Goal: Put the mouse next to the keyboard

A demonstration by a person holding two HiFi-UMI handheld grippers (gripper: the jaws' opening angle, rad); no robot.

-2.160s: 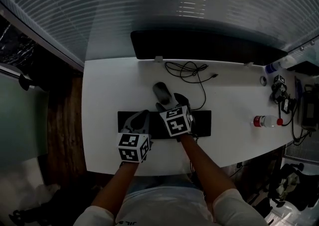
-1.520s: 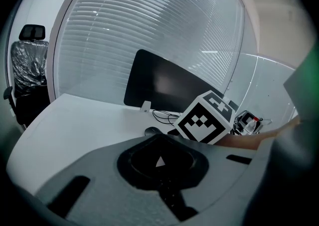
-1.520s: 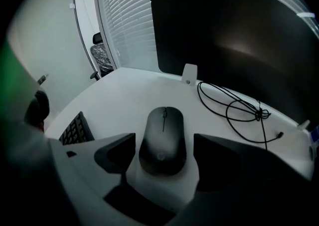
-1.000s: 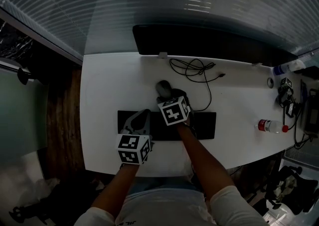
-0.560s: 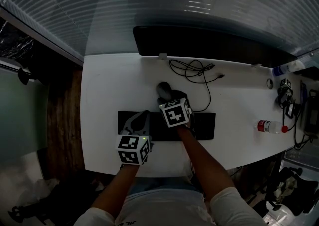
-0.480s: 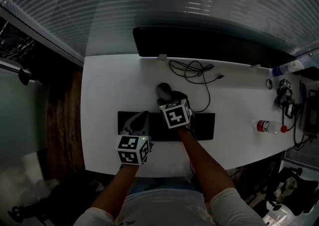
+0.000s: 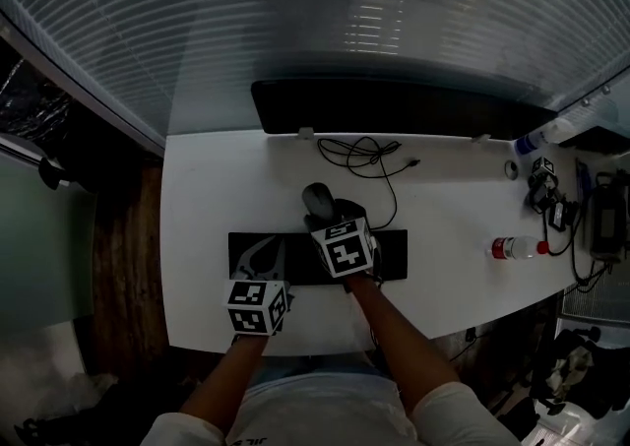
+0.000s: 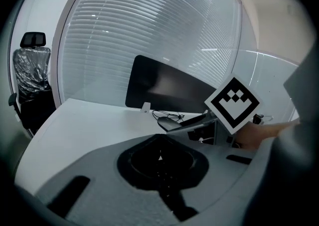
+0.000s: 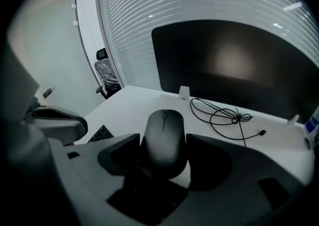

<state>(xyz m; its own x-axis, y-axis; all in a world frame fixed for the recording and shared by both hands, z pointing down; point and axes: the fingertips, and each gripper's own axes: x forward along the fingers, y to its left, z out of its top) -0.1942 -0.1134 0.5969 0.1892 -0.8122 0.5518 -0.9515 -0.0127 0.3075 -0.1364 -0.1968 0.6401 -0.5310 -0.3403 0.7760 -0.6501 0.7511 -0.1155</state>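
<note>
The dark mouse (image 7: 317,200) sits just beyond the far edge of the black keyboard (image 7: 389,257) on the white desk (image 7: 197,198). My right gripper (image 7: 330,210) reaches over the keyboard, and its jaws press on both sides of the mouse (image 9: 163,142). The mouse's rear overlaps the keyboard (image 9: 102,133) in the right gripper view. My left gripper (image 7: 264,255) rests over the keyboard's left part with its jaws (image 8: 162,157) together and nothing between them. The left gripper view also shows the mouse (image 8: 169,123) ahead and the right gripper's marker cube (image 8: 233,103).
A wide dark monitor (image 7: 394,109) stands along the desk's back edge. A loose black cable (image 7: 364,151) lies coiled behind the mouse. A red-capped bottle (image 7: 517,248) lies at the right, with small gadgets and cables past it. Bare desk lies left of the keyboard.
The head view has shifted slightly. My right gripper has edged forward round the mouse. The left gripper has hardly moved.
</note>
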